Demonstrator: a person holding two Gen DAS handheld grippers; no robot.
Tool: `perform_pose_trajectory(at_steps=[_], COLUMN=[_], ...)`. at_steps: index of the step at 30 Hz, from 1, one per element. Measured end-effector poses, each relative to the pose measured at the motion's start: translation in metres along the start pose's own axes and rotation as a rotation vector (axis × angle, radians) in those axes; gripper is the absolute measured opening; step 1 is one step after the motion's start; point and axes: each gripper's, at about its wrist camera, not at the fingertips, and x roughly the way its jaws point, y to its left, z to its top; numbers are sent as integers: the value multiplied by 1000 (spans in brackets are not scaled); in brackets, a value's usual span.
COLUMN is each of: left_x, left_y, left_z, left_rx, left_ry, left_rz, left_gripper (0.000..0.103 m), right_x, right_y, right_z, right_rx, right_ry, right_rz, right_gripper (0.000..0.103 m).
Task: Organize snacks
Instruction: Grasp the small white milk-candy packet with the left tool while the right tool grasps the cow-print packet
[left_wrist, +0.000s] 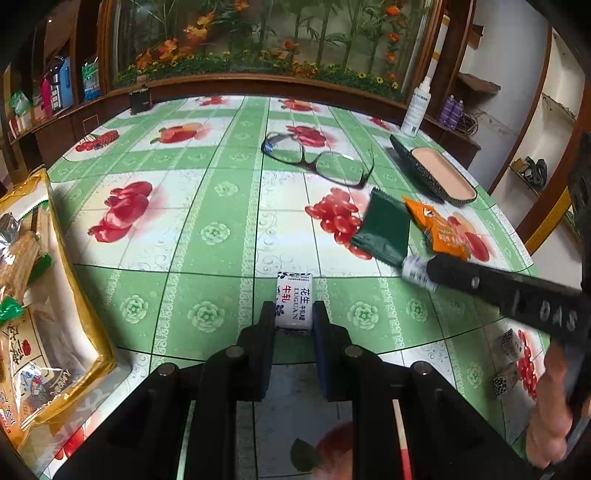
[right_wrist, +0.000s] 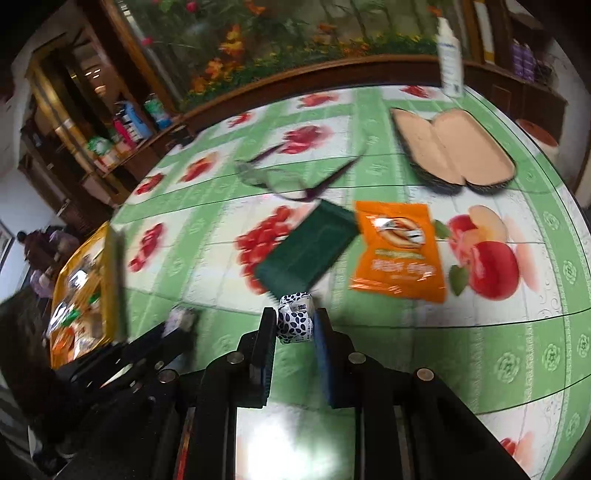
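Two candies are in the jaws: the left gripper (left_wrist: 294, 314) pinches a white candy (left_wrist: 293, 304) and the right gripper (right_wrist: 295, 325) pinches a leaf-print candy (right_wrist: 295, 321), both just above the table (left_wrist: 207, 229). Some snacks already lie in the gold bag (left_wrist: 48, 295) at the near left. Still loose are the green packet (right_wrist: 306, 251) and orange packet (right_wrist: 399, 251) in the middle, plus two small cubes (left_wrist: 508, 362) at the near right, so I judge the sorting partway done.

Dark wooden cabinet (left_wrist: 258, 83) along the table's far edge, backed by a floral bamboo mural (left_wrist: 258, 33); open shelving (left_wrist: 535, 122) on white walls at right.
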Motion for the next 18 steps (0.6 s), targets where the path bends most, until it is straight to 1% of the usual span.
perform_pose_trajectory(at_steps=[3,4,8,12,17,18], left_x=[-1,-1,-3,-3,-2,-2], left_y=[1,2,3,5,6,6], left_z=[1,1,2,0,-1,-1], left_rx=[-7,-9,-13,-16,-16,-15], left_ry=[-7,-6,-16,-16,-11,-11], left_rz=[0,0,5,10,15,19], left_gripper=[18,18,18,18,18,18], right_x=[-4,-6,-7,-6,-14,-16], right_y=[11,12,7,7,-6,-11], right_z=[-4,-5,-5,-5,-2,-2], right_rx=[-33,-37,-6,-10,46,68], right_ry=[-15,-21,-14,-7,-14,-10], right_rz=[11,13,36,30,31,35], right_gripper=[22,20,19,19,20,21])
